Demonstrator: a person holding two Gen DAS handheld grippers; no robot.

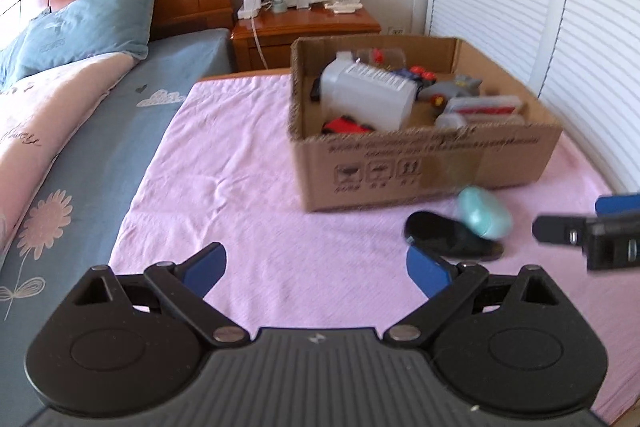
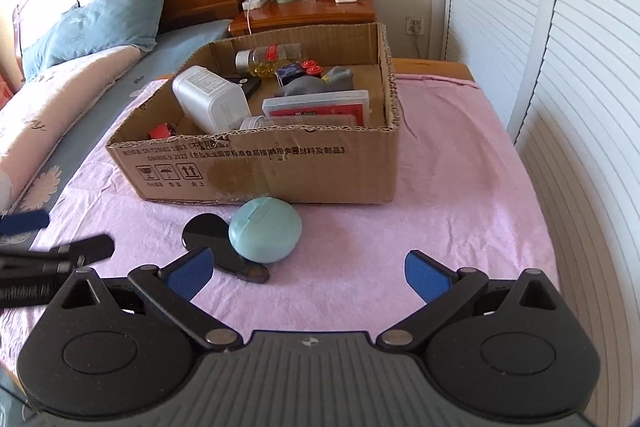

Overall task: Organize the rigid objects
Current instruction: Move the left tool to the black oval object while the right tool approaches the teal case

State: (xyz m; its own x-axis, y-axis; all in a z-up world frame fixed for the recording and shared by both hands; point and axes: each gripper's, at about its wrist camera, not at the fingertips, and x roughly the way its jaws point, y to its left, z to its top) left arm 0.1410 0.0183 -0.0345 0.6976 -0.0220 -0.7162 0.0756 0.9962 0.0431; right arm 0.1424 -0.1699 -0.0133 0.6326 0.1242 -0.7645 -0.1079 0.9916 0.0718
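Cardboard box (image 2: 280,171) on the pink cloth already holds most items. Just before it, left to right: left gripper (image 2: 56,235), empty and wide; black mirror (image 2: 208,231); mint case (image 2: 265,235) — likely next; right gripper (image 2: 308,271), also spread, needs lowering around it.

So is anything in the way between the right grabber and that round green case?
Nothing visible blocks it. The right gripper is open over bare pink cloth, and the green case lies just ahead, resting partly on the black mirror. The cardboard box stands right behind the case.
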